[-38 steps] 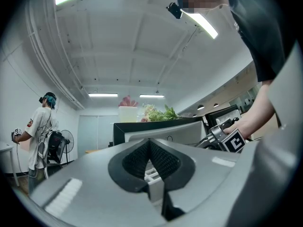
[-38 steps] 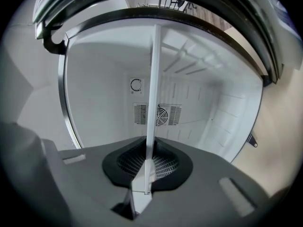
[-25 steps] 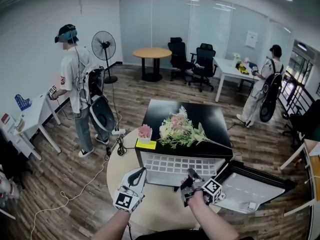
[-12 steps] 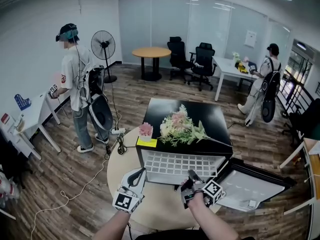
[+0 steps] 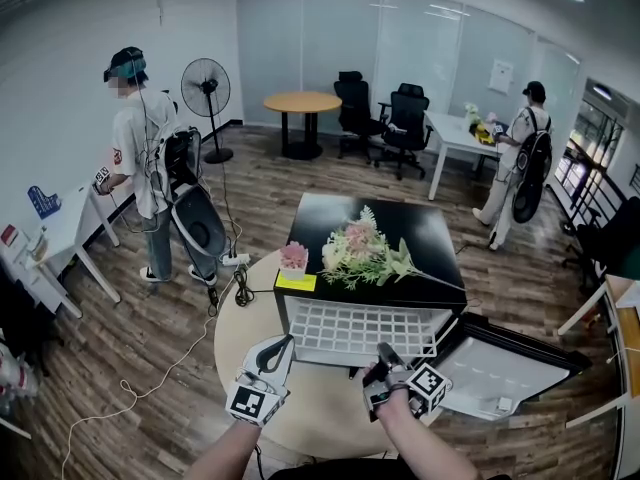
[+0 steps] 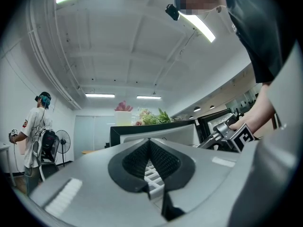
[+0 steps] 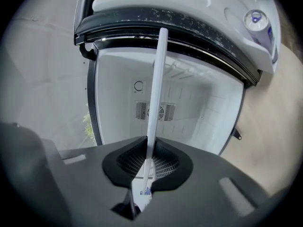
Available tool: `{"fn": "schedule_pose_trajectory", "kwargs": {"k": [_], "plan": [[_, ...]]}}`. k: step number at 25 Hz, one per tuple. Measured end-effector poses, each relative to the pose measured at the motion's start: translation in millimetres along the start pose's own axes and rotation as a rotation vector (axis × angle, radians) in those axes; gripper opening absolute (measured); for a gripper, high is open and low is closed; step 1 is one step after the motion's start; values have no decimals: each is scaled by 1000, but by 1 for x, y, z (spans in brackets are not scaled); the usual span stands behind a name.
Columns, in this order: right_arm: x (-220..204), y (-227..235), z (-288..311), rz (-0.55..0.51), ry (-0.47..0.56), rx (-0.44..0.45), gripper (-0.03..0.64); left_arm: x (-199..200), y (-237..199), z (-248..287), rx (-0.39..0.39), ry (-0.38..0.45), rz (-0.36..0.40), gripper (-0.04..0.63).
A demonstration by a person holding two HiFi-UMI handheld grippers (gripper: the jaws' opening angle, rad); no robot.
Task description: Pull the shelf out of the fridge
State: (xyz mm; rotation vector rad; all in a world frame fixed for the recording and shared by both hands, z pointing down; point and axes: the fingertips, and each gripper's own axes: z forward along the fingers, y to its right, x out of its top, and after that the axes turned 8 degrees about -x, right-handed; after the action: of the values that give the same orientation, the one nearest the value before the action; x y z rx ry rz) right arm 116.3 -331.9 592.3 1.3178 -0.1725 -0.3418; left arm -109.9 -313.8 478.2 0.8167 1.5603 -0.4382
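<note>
The white grid shelf [image 5: 360, 330] sticks partly out of the black fridge's [image 5: 370, 218] open front, lying level with its near edge towards me. My right gripper [image 5: 380, 356] is clamped on that near rim, right of the middle, and the rim runs edge-on between the pads. I'd judge the shelf light, stiff and rather smooth, so a straight, level pull should keep it from tilting and jamming. My left gripper [image 5: 285, 343] hovers near the left corner, jaws together on nothing. The door [image 5: 500, 373] hangs open on the right.
</note>
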Motion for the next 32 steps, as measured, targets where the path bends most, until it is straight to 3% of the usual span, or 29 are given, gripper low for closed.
{"fn": "schedule_pose_trajectory", "kwargs": {"k": [21,29,32], "plan": [[-21,5,-42,-77,8,-38,38,12,3,-6,-10,24,19,0],[-31,6,-57,-61,7,-51,38,9,0,-15,6,26,10,0],[-34,6,-68,-114,22,-72,37,3,-4,-23,9,37,3,0]]}}
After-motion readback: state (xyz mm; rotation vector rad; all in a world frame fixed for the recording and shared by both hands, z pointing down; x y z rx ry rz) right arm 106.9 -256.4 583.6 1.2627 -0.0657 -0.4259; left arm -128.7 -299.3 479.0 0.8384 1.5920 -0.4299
